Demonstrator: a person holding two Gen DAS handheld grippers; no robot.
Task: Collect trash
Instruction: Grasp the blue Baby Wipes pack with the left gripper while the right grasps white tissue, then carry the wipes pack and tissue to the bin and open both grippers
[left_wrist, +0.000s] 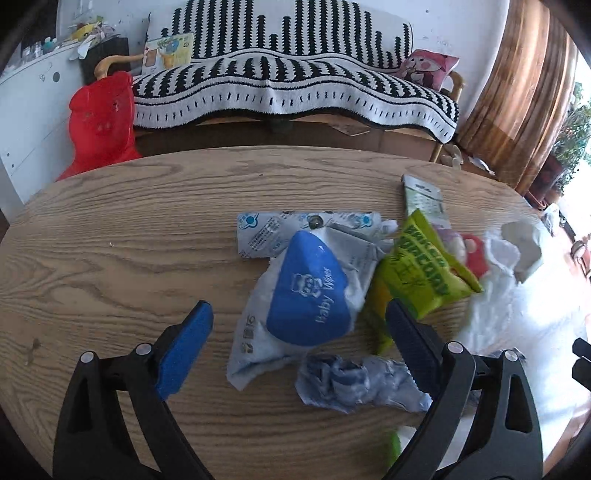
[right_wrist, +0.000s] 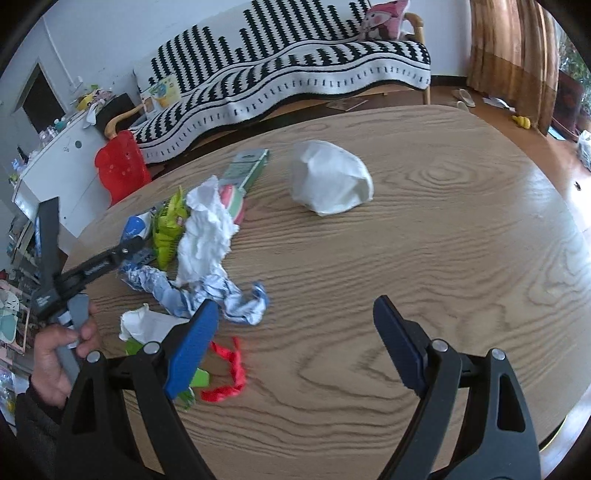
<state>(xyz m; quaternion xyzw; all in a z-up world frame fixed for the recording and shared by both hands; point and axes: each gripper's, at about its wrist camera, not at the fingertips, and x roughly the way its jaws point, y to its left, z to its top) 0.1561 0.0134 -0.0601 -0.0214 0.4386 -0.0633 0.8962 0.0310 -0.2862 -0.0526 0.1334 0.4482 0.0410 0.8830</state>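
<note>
The left gripper (left_wrist: 299, 321) hangs low over the wooden table (left_wrist: 129, 229) with its jaws spread wide and nothing between them. They straddle the baby-wipes pack (left_wrist: 306, 291) at the centre of the left wrist view, which looks to me like lining up for the first grab. The pack lies crumpled, its long axis slanting from lower left to upper right, its blue lid face up. A twisted blue-and-white wrapper (left_wrist: 354, 384) lies just below it, running across the frame. A green snack bag (left_wrist: 424, 269) touches the pack's right side, tilted toward the upper right.

The right gripper (right_wrist: 295, 325) is also wide open and empty, over bare wood at the lower centre of its view, seemingly waiting. The litter sits to its left: white tissue (right_wrist: 205, 236), a red strip (right_wrist: 229, 373). A white paper wad (right_wrist: 328, 182) sits apart, upper centre.
</note>
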